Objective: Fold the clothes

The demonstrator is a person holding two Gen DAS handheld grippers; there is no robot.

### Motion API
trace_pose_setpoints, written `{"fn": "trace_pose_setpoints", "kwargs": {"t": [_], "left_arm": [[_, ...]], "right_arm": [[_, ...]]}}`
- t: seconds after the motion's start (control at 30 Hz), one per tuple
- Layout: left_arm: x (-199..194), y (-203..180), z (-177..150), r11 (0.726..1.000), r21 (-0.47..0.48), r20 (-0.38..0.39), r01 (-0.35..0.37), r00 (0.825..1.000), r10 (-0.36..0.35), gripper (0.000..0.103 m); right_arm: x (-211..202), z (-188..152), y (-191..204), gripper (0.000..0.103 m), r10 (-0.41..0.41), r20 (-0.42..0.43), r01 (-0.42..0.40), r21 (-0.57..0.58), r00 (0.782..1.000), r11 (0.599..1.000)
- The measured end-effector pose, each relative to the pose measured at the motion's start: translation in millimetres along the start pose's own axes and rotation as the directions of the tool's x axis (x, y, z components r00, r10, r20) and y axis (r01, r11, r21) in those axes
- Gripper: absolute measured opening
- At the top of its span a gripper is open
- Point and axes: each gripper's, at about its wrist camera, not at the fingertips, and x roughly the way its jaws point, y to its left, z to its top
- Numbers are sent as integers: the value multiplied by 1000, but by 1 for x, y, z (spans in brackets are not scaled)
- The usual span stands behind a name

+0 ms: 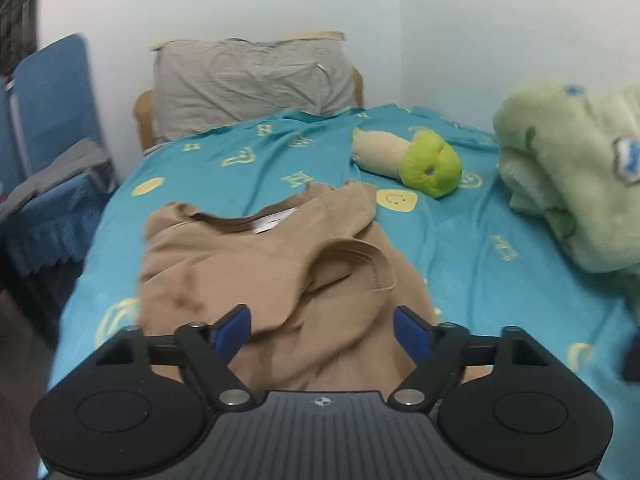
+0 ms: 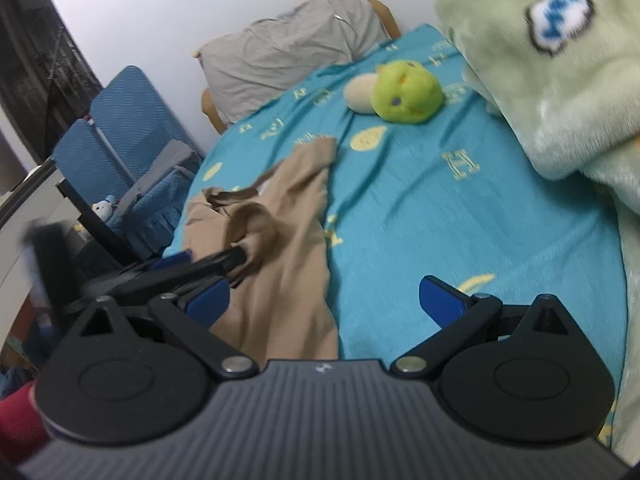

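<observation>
Item, far left: blue chair with grey cloth draped on it, off the bed. Item: my left gripper, fingers spread wide, holding nothing, hovering low over the tan garment. The garment lies rumpled on the teal bed sheet, neckline and label up, one part flopped across the middle; no neat fold shows, so I judge it mid-arrangement, needing a hem or edge pinched and drawn flat. Item: my right gripper, also spread and empty, above bare sheet just right of the garment. Item, beyond: grey pillow, green plush toy, both clear of the work. Item, far right: bulky green blanket, crowding that side.
</observation>
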Motion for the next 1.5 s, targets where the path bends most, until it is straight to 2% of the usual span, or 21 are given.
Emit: {"fn": "trace_pose_setpoints", "kwargs": {"t": [0.07, 0.23, 0.43, 0.63, 0.77, 0.9, 1.0, 1.03, 1.2, 1.3, 1.33, 1.37, 1.4, 1.43, 1.47, 1.5], "left_arm": [[-42, 5, -1, 999, -43, 13, -15, 1000, 15, 85], [-146, -7, -12, 993, -69, 78, -91, 992, 96, 98], [-208, -19, -39, 989, -97, 112, -107, 987, 118, 100], [-224, -9, -47, 992, -97, 147, -84, 984, 98, 100], [-232, 7, -48, 991, -126, 161, -45, 985, 65, 100], [-230, 26, -53, 987, -155, 159, -45, 985, 70, 100], [-221, 45, -57, 978, -206, 142, -43, 987, 74, 100], [-218, 52, -59, 974, -223, 136, -43, 988, 75, 100], [-200, 77, -65, 952, -305, 113, -22, 992, 60, 100], [-188, 82, -64, 951, -309, 94, -19, 994, 50, 100], [-185, 82, -64, 953, -302, 92, -16, 995, 46, 100], [-182, 81, -64, 956, -294, 88, -17, 995, 45, 100], [-179, 80, -63, 958, -286, 79, -22, 996, 46, 100], [-179, 78, -64, 959, -281, 71, -25, 996, 47, 100], [-181, 78, -66, 960, -280, 66, -24, 997, 44, 100], [-182, 77, -67, 960, -279, 61, -23, 997, 42, 100]], "right_arm": [[-5, -1, 5, 103, 27, 19, -27, -22, 999, 999], [-23, -4, 24, 103, 99, 59, -92, -114, 993, 989], [-46, -19, 54, 102, 161, 37, -149, -220, 986, 964], [-51, -39, 68, 99, 160, -31, -163, -237, 987, 958], [-31, -30, 84, 92, 132, -37, -137, -294, 991, 946], [11, -14, 111, 81, 128, -54, -139, -361, 990, 922], [55, -14, 139, 73, 110, -55, -123, -500, 992, 857], [70, -16, 147, 64, 117, -63, -132, -536, 991, 834], [137, -21, 170, 63, 41, -60, -69, -600, 997, 797], [169, -22, 178, 62, -8, -47, -23, -631, 999, 775], [176, -20, 178, 53, -17, -52, -19, -633, 998, 774], [181, -17, 175, 29, -38, -54, -3, -612, 998, 791], [187, -14, 172, 20, -56, -58, 12, -588, 997, 809], [188, -8, 165, 8, -56, -66, 12, -536, 996, 844], [189, -2, 158, 7, -55, -72, 13, -485, 996, 875], [186, 2, 153, 6, -57, -49, 27, -468, 997, 883]]}}
